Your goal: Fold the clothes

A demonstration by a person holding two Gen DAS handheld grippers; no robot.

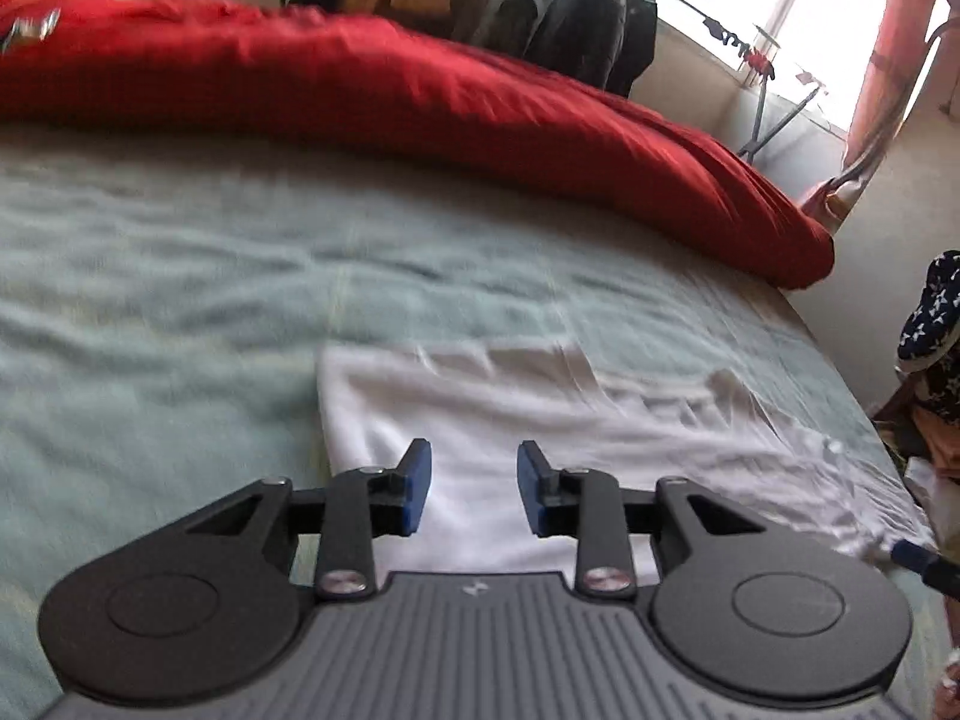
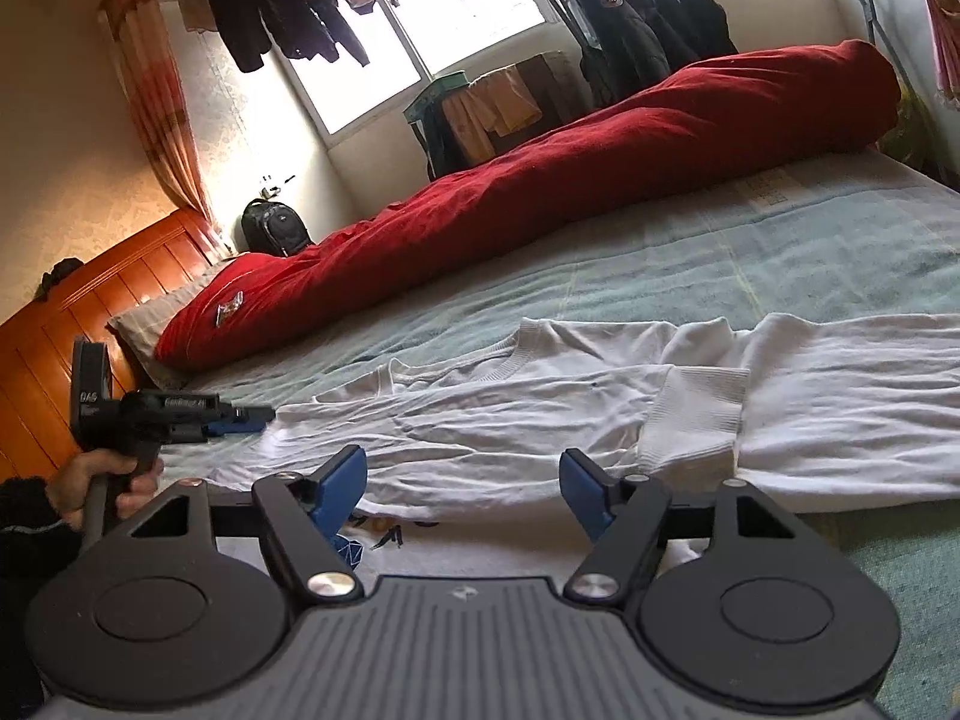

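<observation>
While white sweatshirt lies spread flat on bed, left gripper hovers low over its edge, jaws spread, empty. Right gripper low over near hem, jaws spread wide, empty. Red duvet rolled along far side; bare sheet between.

White sweatshirt: soft matt knit cloth, creased, ribbed collar and cuff. Bed sheet: pale green cloth, matt, slightly napped, like towelling. Far red duvet: matt cloth, rumpled. Headboard on the left: glossy varnished wood. Both grippers, left gripper and right gripper: matt black plastic, ribbed grey body, blue rubbery pads, shiny metal screws.
</observation>
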